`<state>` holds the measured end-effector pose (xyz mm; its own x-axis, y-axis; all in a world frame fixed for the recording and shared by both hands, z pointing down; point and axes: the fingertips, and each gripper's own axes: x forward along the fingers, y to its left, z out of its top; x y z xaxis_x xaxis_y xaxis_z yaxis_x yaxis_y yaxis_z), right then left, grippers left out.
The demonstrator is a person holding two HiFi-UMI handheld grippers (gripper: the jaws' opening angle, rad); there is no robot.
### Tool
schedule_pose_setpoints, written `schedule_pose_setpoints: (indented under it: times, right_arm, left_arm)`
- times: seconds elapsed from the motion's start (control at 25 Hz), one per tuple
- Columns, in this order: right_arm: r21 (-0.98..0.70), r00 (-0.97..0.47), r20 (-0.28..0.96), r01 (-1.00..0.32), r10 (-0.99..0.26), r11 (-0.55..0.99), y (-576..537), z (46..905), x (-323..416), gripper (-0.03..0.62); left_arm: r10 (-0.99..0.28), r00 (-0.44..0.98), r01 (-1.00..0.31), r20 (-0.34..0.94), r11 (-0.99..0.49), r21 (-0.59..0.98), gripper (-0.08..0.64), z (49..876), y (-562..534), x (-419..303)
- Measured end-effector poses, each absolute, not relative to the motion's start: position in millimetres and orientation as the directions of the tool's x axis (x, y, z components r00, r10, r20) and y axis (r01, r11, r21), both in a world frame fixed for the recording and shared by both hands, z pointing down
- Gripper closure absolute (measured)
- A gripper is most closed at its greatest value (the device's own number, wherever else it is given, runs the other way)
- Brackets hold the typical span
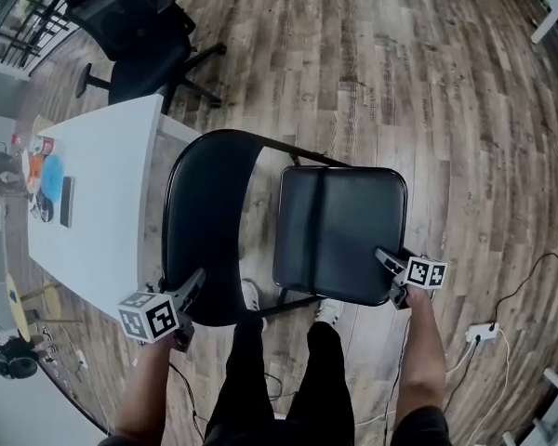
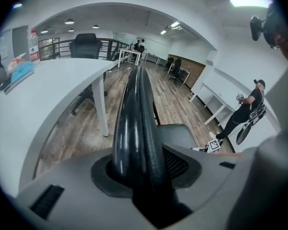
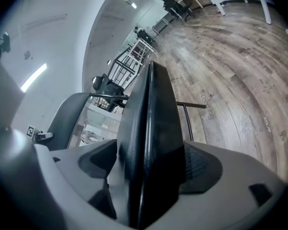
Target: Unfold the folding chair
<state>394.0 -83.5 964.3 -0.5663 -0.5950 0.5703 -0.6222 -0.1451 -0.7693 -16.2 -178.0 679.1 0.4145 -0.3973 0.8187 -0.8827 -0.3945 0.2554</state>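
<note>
The left gripper (image 1: 191, 297) jaws clamp a black metal folding chair's (image 1: 344, 203) backrest (image 1: 209, 212), the right gripper (image 1: 391, 277) jaws seemingly its seat (image 1: 325, 249) — white rectangular counter (image 1: 102, 193) close at nine o'clock.

Head view: my cam looks steeply down from above on folding chair (image 1: 339, 235) & floor (image 1: 400, 82). Left gripper view: v. close, facing along chair back (image 2: 134, 119) toward table (image 2: 53, 80). Right gripper view: v. close, along seat edge (image 3: 151, 128). All 3 share chair & floor.
</note>
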Motion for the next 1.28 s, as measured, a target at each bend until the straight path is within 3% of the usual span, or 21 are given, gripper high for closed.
schedule_pose_setpoints:
  times: [0.52,1.0,1.28]
  right_arm:
    - [-0.836,-0.592,0.484,-0.531,-0.644,-0.14,-77,1013,437,0.212]
    - [-0.789,-0.556,0.566,-0.58,-0.608,-0.204,-60,1061,479,0.21]
    - [-0.794,-0.581,0.54,-0.591,-0.609,-0.141,-65,1059,482,0.21]
  left_arm:
    - [-0.411,0.447,-0.867,0.795,-0.417,0.272,0.396,709,-176,12]
    - [-0.416,0.446,-0.856,0.792,-0.457,0.241,0.416,708,-151,84]
    - [-0.443,0.455,-0.851,0.773,-0.472,0.23,0.406,712,-151,83]
